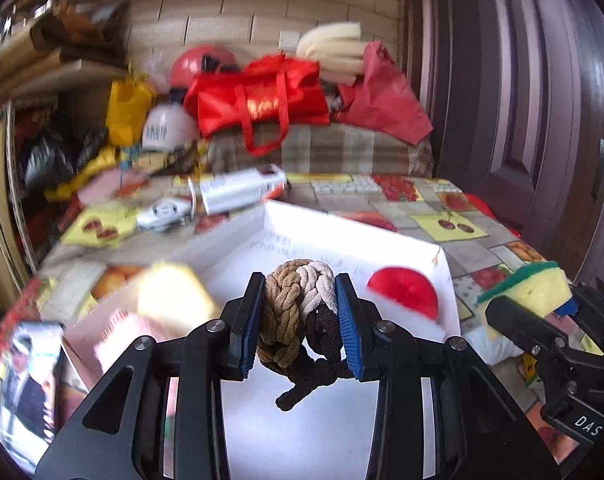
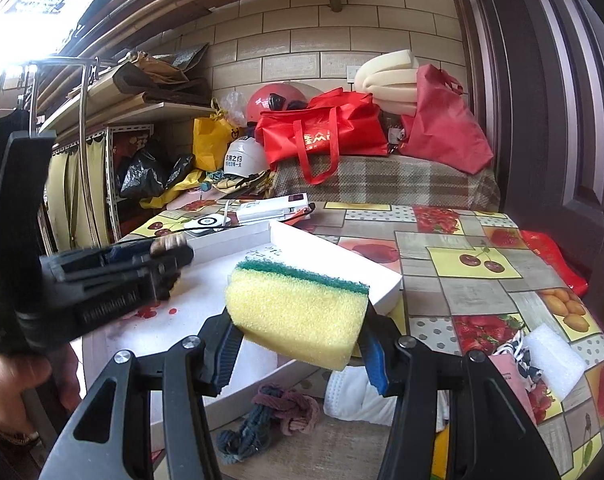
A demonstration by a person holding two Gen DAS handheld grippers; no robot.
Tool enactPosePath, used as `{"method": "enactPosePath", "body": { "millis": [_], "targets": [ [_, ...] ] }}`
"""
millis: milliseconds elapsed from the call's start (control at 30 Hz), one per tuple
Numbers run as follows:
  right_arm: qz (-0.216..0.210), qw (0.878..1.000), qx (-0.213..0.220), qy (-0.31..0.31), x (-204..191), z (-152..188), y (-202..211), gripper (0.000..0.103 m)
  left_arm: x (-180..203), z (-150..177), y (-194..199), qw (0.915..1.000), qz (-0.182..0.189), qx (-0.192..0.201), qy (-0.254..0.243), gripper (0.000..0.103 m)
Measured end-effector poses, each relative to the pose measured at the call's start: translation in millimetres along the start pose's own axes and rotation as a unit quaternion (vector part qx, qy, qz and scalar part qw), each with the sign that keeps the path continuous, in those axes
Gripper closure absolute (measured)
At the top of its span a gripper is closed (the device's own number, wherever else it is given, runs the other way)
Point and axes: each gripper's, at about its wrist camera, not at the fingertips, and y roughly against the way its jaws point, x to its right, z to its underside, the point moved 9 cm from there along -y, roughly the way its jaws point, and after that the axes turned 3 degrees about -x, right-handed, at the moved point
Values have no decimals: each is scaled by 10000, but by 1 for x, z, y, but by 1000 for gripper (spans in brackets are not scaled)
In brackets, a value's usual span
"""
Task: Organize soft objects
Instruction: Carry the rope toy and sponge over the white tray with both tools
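My left gripper (image 1: pixel 300 322) is shut on a braided hair tie (image 1: pixel 292 316) in tan, cream and dark brown, held above the white box (image 1: pixel 341 236). Inside the box lie a red half-round piece (image 1: pixel 405 292), a pale yellow block (image 1: pixel 174 300) and a pink item (image 1: pixel 116 332), both blurred. My right gripper (image 2: pixel 298 340) is shut on a yellow sponge (image 2: pixel 298 312) with a green scouring top, over the box's near right corner (image 2: pixel 385 288). The left gripper (image 2: pixel 102 280) shows at the left of the right wrist view; the right gripper with its sponge (image 1: pixel 537 292) shows at the right of the left wrist view.
On the fruit-patterned tablecloth (image 2: pixel 481 264) lie a second braided tie in pink and blue-grey (image 2: pixel 270 416), a white cloth (image 2: pixel 353 396) and a white foam piece (image 2: pixel 553 356). Red bags (image 2: pixel 325 132), helmets and a plaid-covered surface stand behind. A dark door (image 2: pixel 561 100) stands at the right.
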Motion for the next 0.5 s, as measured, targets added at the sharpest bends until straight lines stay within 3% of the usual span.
{"method": "enactPosePath", "body": {
  "millis": [133, 500],
  "targets": [
    [-41, 10000, -19, -9, -4, -2, -7, 51, -9, -5, 4, 9999, -40, 102, 91, 68],
    [-145, 9996, -256, 2, -19, -5, -29, 51, -39, -1, -2, 9986, -106, -95, 509, 68]
  ]
}}
